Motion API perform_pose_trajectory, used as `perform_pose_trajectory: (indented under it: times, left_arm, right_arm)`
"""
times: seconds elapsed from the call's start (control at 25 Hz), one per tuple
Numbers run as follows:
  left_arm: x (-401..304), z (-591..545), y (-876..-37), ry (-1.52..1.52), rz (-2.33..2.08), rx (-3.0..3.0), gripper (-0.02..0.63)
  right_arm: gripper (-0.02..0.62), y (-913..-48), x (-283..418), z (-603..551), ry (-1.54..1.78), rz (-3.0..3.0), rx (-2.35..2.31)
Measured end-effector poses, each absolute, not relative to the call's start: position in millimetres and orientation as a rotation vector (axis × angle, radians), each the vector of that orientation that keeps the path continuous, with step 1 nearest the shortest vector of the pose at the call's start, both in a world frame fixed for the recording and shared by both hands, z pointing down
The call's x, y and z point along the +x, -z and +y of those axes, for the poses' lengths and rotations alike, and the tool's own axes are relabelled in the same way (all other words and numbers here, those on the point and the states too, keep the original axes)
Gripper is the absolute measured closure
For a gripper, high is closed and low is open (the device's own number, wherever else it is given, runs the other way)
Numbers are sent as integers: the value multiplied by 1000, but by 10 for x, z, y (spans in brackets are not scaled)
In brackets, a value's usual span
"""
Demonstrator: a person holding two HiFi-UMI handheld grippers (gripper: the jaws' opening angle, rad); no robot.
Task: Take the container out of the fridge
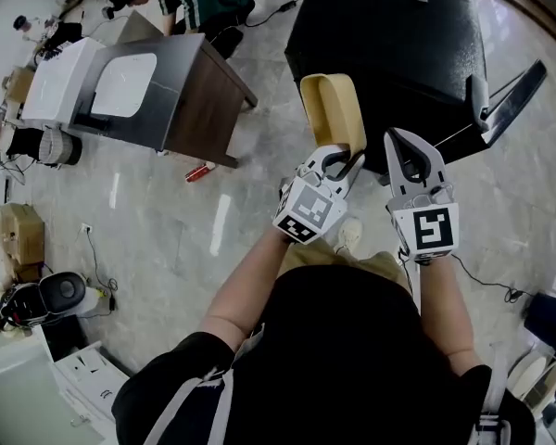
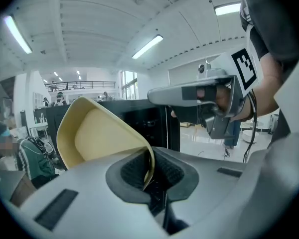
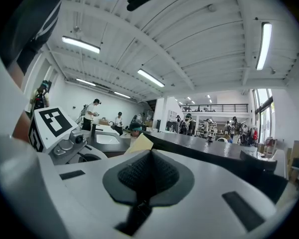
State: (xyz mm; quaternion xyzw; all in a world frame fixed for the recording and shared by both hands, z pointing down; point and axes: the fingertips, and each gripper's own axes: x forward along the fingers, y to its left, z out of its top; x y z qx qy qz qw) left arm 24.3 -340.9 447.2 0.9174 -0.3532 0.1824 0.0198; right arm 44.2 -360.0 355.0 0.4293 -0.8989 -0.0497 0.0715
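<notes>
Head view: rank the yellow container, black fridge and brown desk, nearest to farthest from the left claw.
1. The yellow container, pinched in the left claw itself.
2. The black fridge, just ahead, beyond the container.
3. The brown desk, far off to the left.

My head camera looks steeply down from above my shoulders onto the left gripper (image 1: 345, 160), right gripper (image 1: 398, 142), black fridge (image 1: 389, 35) top and floor (image 1: 167, 221). Each gripper camera sits close behind its own jaws, tilted toward the ceiling (image 3: 189, 44). All three views share the yellow container (image 1: 332, 109), and each gripper view catches the other gripper.
</notes>
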Motion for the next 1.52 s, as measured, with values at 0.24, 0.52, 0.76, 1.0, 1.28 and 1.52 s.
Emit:
perform_pose_trajectory:
  times: [0.24,0.52,0.76,1.0,1.28,1.52]
  left_arm:
    - [49,-3326,-4015,-430,-1162,2945,577]
    - [-292,-3265,-3450,-284,-1231,3018,577]
    - [-551,-3130,-3031,-190,-1247,3131,577]
    - [-705,-2916,-2904,-128,-1222,3170,577]
    - [-735,-2716,-2884,-68,-1200,3168,577]
    - [-718,-2520,-2774,-31,-1200,3177,577]
  right_arm:
    - [561,-3481,303,-3534,161,-2695,1318]
    - [561,-3357,70,-3397,182,-2656,1367]
    - [561,-3198,-161,-3192,173,-2642,1472]
    - [561,-3104,-280,-2936,146,-2635,1597]
    - [561,-3103,-312,-2715,167,-2596,1634]
    - [561,-2988,-382,-2544,205,-2606,1616]
